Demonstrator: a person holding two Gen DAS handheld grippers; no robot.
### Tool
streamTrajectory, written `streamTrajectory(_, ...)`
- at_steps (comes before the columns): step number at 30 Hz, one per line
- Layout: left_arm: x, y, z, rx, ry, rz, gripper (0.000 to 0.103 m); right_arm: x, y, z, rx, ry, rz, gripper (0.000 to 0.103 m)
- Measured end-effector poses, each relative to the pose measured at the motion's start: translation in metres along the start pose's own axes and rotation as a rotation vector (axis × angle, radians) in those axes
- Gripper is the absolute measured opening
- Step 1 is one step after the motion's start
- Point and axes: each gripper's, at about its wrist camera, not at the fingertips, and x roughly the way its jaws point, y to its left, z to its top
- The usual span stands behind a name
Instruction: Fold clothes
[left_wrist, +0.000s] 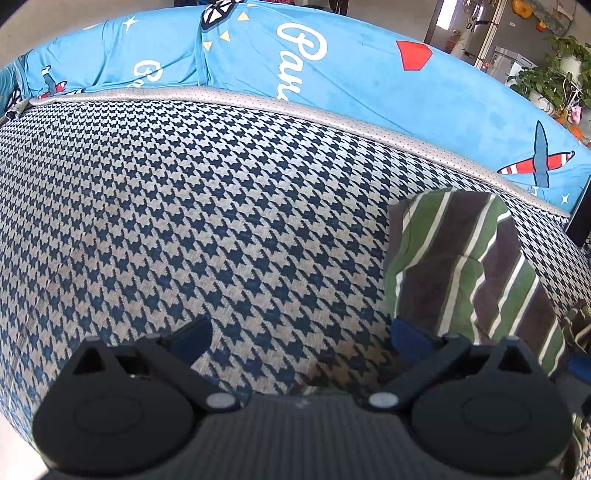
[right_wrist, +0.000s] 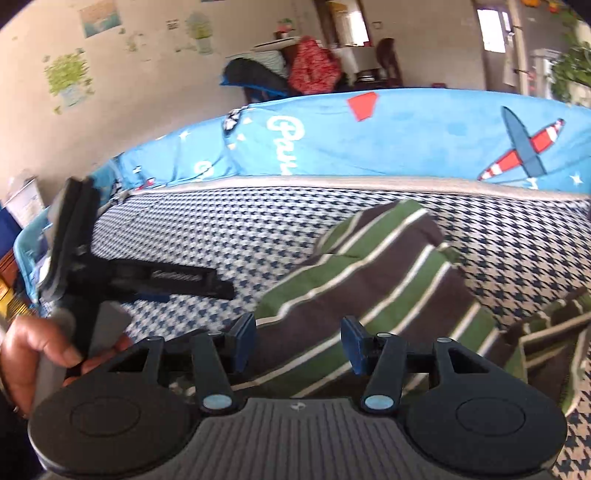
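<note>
A green, brown and white striped garment (left_wrist: 469, 266) lies folded on the houndstooth cushion (left_wrist: 184, 206), at the right of the left wrist view. My left gripper (left_wrist: 301, 338) stands open over bare cushion, its right fingertip beside the garment's near edge. In the right wrist view the same garment (right_wrist: 369, 266) runs from the middle down under my right gripper (right_wrist: 299, 343). That gripper's jaws stand apart above the cloth, and the blue pads (right_wrist: 245, 341) do not press on it. A hand (right_wrist: 33, 354) holds the left gripper at the left.
More striped cloth (right_wrist: 554, 321) lies bunched at the right edge of the cushion. A blue cover printed with aeroplanes (right_wrist: 406, 140) rises behind a grey piped seam (left_wrist: 332, 110). A blue bin (right_wrist: 29, 240) stands at the far left. Potted plants (left_wrist: 554, 74) stand behind at the right.
</note>
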Motion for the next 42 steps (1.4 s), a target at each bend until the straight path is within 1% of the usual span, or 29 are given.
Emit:
streamTrajectory(2,0.003,-0.005,-0.002,0.007,0.012,-0.013,0.103,0.004,-0.013,0.004,0.045,0.005,-0.056,0.051)
streamTrajectory(7,0.01,-0.03,-0.006,0.041,0.038,-0.028,0.103,0.017,-0.032,0.011,0.087,0.034,-0.135,0.053)
streamTrajectory(9,0.014,-0.037,-0.007,0.055,0.048,-0.028,0.103,0.023,-0.036,0.014,0.081,0.038,-0.156,0.056)
streamTrajectory(11,0.019,-0.044,-0.008,0.07,0.058,-0.023,0.103,0.029,-0.04,0.017,0.07,0.031,-0.181,0.064)
streamTrajectory(14,0.022,-0.05,-0.009,0.082,0.063,-0.022,0.103,0.039,-0.05,0.022,0.07,0.023,-0.238,0.072)
streamTrajectory(16,0.022,-0.054,-0.01,0.083,0.069,-0.025,0.103,0.046,-0.057,0.025,0.072,0.02,-0.274,0.075)
streamTrajectory(18,0.019,-0.058,-0.014,0.081,0.083,-0.033,0.103,0.055,-0.068,0.028,0.082,0.034,-0.296,0.077)
streamTrajectory(20,0.019,-0.061,-0.016,0.087,0.096,-0.042,0.103,0.067,-0.076,0.027,0.094,0.069,-0.313,0.084)
streamTrajectory(22,0.019,-0.065,-0.019,0.104,0.099,-0.044,0.103,0.081,-0.085,0.023,0.114,0.122,-0.319,0.085)
streamTrajectory(24,0.018,-0.07,-0.021,0.122,0.096,-0.041,0.103,0.093,-0.089,0.018,0.117,0.161,-0.305,0.085)
streamTrajectory(25,0.018,-0.072,-0.022,0.13,0.096,-0.041,0.103,0.097,-0.088,0.015,0.094,0.157,-0.304,0.09)
streamTrajectory(27,0.017,-0.076,-0.024,0.139,0.095,-0.038,0.103,0.103,-0.082,0.012,0.033,0.157,-0.32,0.091)
streamTrajectory(28,0.017,-0.077,-0.024,0.143,0.094,-0.037,0.103,0.105,-0.079,0.011,0.001,0.155,-0.332,0.088)
streamTrajectory(29,0.018,-0.079,-0.024,0.146,0.093,-0.035,0.103,0.105,-0.075,0.01,-0.025,0.143,-0.338,0.079)
streamTrajectory(30,0.018,-0.079,-0.025,0.147,0.093,-0.035,0.103,0.105,-0.073,0.009,-0.039,0.131,-0.332,0.073)
streamTrajectory(32,0.018,-0.08,-0.025,0.143,0.094,-0.034,0.103,0.103,-0.069,0.011,-0.052,0.118,-0.312,0.046)
streamTrajectory(33,0.018,-0.081,-0.025,0.141,0.094,-0.034,0.103,0.104,-0.067,0.011,-0.053,0.115,-0.306,0.04)
streamTrajectory(34,0.018,-0.081,-0.025,0.138,0.095,-0.034,0.103,0.104,-0.067,0.012,-0.05,0.114,-0.299,0.027)
streamTrajectory(35,0.017,-0.081,-0.026,0.138,0.094,-0.033,0.103,0.104,-0.066,0.012,-0.047,0.112,-0.294,0.018)
streamTrajectory(38,0.015,-0.082,-0.026,0.139,0.084,-0.025,0.103,0.104,-0.066,0.014,-0.024,0.101,-0.283,0.011)
streamTrajectory(39,0.014,-0.082,-0.026,0.138,0.079,-0.022,0.103,0.102,-0.066,0.016,-0.016,0.087,-0.278,0.01)
streamTrajectory(42,0.011,-0.082,-0.025,0.123,0.055,-0.011,0.103,0.091,-0.062,0.024,-0.008,0.007,-0.276,0.009)
